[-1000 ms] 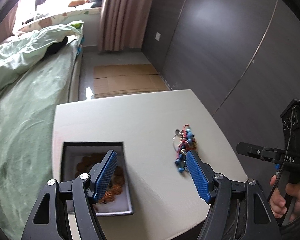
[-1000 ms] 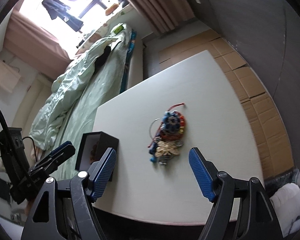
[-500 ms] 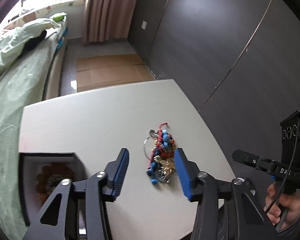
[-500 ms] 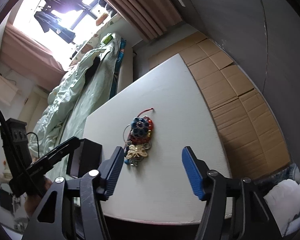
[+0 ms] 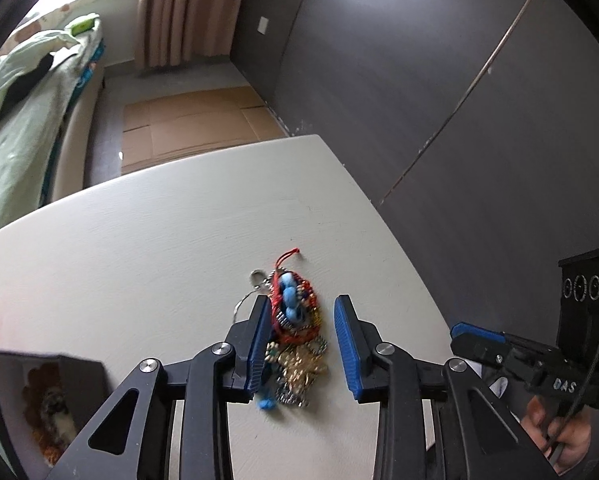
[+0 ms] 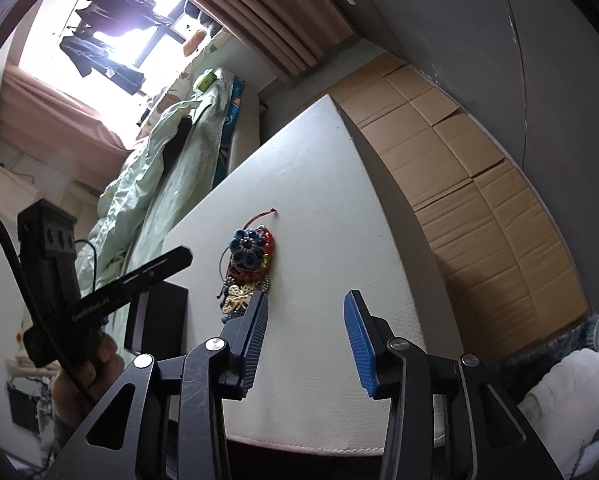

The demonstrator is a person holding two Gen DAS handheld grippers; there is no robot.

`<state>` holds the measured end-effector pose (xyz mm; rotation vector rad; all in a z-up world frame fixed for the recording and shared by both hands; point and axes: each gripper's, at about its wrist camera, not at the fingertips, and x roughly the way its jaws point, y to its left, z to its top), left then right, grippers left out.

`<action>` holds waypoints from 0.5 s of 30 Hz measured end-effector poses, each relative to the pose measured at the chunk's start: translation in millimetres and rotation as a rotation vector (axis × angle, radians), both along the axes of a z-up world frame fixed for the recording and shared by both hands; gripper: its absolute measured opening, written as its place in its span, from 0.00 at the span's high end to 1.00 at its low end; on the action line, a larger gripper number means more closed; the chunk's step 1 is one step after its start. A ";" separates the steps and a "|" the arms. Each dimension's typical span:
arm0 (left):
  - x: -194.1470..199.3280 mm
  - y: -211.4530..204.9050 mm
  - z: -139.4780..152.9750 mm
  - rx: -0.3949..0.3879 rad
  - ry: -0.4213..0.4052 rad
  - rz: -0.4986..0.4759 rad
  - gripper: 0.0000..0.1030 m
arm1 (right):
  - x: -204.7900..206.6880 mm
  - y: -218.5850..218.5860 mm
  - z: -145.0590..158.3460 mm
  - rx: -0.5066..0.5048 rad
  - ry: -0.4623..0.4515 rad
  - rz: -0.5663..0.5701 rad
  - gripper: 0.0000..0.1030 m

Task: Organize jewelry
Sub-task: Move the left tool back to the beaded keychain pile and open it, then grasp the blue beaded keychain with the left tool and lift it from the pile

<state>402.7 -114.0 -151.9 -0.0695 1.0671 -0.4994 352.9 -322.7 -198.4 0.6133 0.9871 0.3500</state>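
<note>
A tangled pile of jewelry [image 5: 295, 332], with red cord, blue beads and gold pieces, lies on the white table [image 5: 139, 248]. My left gripper [image 5: 302, 344] is open just above it, its blue fingers on either side of the pile, not closed on it. The pile also shows in the right wrist view [image 6: 247, 264]. My right gripper [image 6: 305, 340] is open and empty over the table's near edge, right of the pile. An open dark box [image 5: 31, 396] with a beaded piece inside stands at the table's left.
A bed with a green quilt [image 5: 7, 128] runs along the left. Flattened cardboard [image 5: 195, 124] lies on the floor beyond the table. A dark wall panel [image 5: 439, 92] is on the right. The box also shows in the right wrist view [image 6: 159, 320].
My left gripper has moved right from above the box to the jewelry pile and its fingers have narrowed around it. My right gripper has shifted right and its fingers have narrowed.
</note>
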 end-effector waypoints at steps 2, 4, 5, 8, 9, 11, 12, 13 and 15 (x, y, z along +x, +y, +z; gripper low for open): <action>4.8 -4.9 -6.2 0.019 0.016 -0.004 0.67 | 0.4 -0.9 -1.4 0.003 0.000 0.001 0.59; 7.8 -4.6 -11.1 0.022 0.031 0.003 0.67 | 0.7 -1.0 -2.5 0.004 0.001 0.001 0.59; 9.3 -2.5 -13.3 0.017 0.038 0.015 0.67 | 0.1 -2.2 -3.1 0.005 0.003 0.002 0.59; 13.9 4.9 -21.2 -0.019 0.079 0.049 0.81 | -1.8 -2.6 -3.8 0.007 0.006 -0.004 0.59; 15.1 8.7 -24.7 -0.037 0.099 0.060 0.81 | -2.1 -3.4 -4.8 0.009 0.009 -0.007 0.59; 15.2 11.7 -28.8 -0.051 0.117 0.066 0.82 | -2.6 -4.5 -6.9 0.009 0.015 -0.011 0.59; 15.2 11.8 -31.0 -0.053 0.124 0.063 0.83 | -3.1 -3.7 -7.5 0.009 0.017 -0.012 0.59; 15.7 11.6 -32.3 -0.058 0.129 0.061 0.83 | -2.7 -3.8 -8.6 0.009 0.019 -0.012 0.59; 17.2 12.2 -37.4 -0.077 0.148 0.066 0.83 | -2.6 -2.9 -9.7 0.010 0.022 -0.012 0.59</action>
